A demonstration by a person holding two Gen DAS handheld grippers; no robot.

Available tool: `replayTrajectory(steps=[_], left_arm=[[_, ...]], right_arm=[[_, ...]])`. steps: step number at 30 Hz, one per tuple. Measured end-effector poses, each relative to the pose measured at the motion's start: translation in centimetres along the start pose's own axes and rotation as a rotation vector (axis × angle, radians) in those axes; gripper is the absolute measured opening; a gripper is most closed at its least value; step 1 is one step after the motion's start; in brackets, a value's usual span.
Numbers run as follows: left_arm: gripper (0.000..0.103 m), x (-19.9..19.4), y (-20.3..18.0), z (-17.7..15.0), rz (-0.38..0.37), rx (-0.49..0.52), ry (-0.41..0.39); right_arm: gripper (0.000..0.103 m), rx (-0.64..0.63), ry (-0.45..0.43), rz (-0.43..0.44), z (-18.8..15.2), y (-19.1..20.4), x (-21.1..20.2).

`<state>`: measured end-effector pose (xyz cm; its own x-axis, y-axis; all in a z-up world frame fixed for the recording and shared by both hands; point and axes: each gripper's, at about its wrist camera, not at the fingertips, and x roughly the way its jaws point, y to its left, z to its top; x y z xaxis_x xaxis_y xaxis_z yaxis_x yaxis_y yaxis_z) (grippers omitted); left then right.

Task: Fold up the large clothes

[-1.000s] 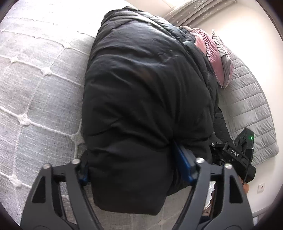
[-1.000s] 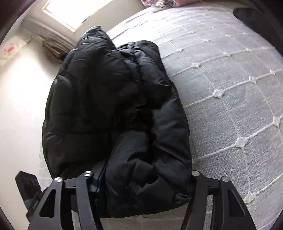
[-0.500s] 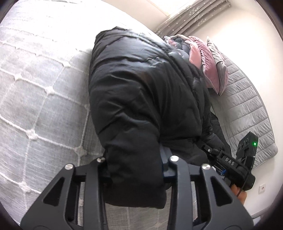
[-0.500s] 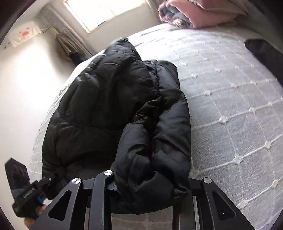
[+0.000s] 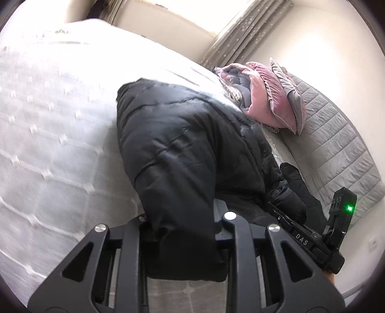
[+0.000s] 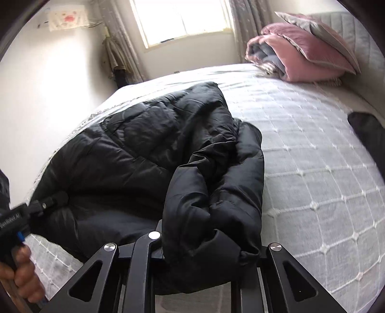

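Pale walls and a bright window (image 6: 185, 20) with grey curtains (image 5: 243, 31) close the far side of the room, and a wide bed (image 6: 312, 173) under a white tufted cover fills most of both views. Its bare stretch runs from 12 to 4 o'clock in the right wrist view and from 8 to 11 o'clock in the left wrist view, with nothing lying on it there. At the head end, near 1 o'clock, pink and grey pillows (image 6: 305, 50) are heaped against a grey quilted headboard (image 5: 336, 144).

On the near part of the bed lies the black puffer jacket (image 6: 144, 149), bunched up, its near hem raised off the cover and its far edge resting toward the bed's middle. Another dark piece of cloth (image 6: 368, 130) lies at the bed's 3 o'clock edge.

Both tongs have just been closing and are clamped on the jacket's near hem: the left tongs (image 5: 182, 226) pinch a thick fold at 6 o'clock, and the right tongs (image 6: 207, 252) pinch a bulging roll of it. A hand (image 6: 21, 274) shows at 8 o'clock in the right wrist view, gripping the left tool's handle.
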<state>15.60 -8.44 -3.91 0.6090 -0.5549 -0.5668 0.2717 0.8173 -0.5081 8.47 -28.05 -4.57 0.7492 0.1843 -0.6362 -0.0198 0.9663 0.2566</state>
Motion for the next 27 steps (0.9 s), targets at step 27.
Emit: replayTrajectory(steps=[27], left_arm=[[0.025, -17.7, 25.8, 14.6, 0.292, 0.01, -0.241]], right_arm=[[0.015, -0.305, -0.118, 0.349, 6.0, 36.3, 10.5]])
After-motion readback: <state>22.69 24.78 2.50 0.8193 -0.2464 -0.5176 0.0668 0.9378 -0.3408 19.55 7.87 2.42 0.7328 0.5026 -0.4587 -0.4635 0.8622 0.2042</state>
